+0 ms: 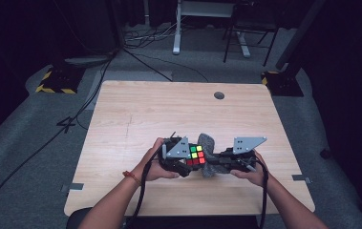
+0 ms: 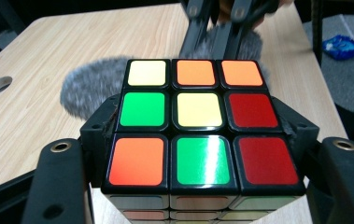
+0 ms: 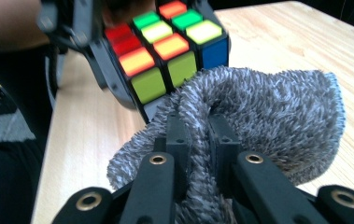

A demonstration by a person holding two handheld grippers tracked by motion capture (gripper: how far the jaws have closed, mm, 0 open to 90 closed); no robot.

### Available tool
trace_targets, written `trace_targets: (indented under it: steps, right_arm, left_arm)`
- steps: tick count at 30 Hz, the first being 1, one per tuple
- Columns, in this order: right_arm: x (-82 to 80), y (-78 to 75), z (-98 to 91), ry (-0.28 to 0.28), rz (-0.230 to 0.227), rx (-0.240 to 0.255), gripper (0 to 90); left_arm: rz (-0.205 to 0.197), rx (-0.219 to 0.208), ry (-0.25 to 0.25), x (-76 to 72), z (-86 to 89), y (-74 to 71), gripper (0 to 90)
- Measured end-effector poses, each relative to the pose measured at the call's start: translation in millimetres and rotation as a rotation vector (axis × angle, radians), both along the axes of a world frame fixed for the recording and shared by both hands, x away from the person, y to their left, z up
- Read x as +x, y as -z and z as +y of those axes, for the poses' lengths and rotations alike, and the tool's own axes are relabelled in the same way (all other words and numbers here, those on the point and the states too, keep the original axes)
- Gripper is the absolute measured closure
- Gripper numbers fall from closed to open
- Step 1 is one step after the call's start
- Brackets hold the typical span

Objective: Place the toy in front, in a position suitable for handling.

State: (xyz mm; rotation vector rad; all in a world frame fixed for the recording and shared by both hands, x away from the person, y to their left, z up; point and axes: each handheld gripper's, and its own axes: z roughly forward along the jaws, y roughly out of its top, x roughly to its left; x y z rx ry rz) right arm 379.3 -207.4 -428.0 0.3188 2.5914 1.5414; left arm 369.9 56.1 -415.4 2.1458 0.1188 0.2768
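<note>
At frame centre, the left gripper [image 1: 184,160] clamps the rigid cube [image 1: 195,155] by its sides, while the right gripper [image 1: 215,162] pinches the soft cloth [image 1: 208,145], probably light.

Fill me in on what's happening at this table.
A person works with a claw in each hand over a wooden table. The left claw is shut on a puzzle cube, gripping it by its sides with a mixed-colour face up. The right claw is shut on a fuzzy grey cloth, bunched between its jaws and held right against the side of the cube, as if to wipe it.
</note>
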Motion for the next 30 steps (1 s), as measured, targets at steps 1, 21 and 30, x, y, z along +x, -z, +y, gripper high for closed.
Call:
trace_targets:
  steps: [1,21,30]
  right_arm:
    - [0.5,1.1,0.2,-0.001,0.003,-0.006,82.0]
    - [-12.2,-21.5,-6.9,-0.025,-0.065,0.111,81.8]
    - [-1.9,-4.5,-1.9,0.021,-0.014,0.028,81.8]
  left_arm:
    - [0.006,-0.015,0.001,0.9,0.7,-0.1,33.5]
    - [0.023,0.004,-0.002,3.4,-1.6,6.0,33.5]
    - [0.004,-0.026,0.026,-2.4,-2.1,-1.8,33.5]
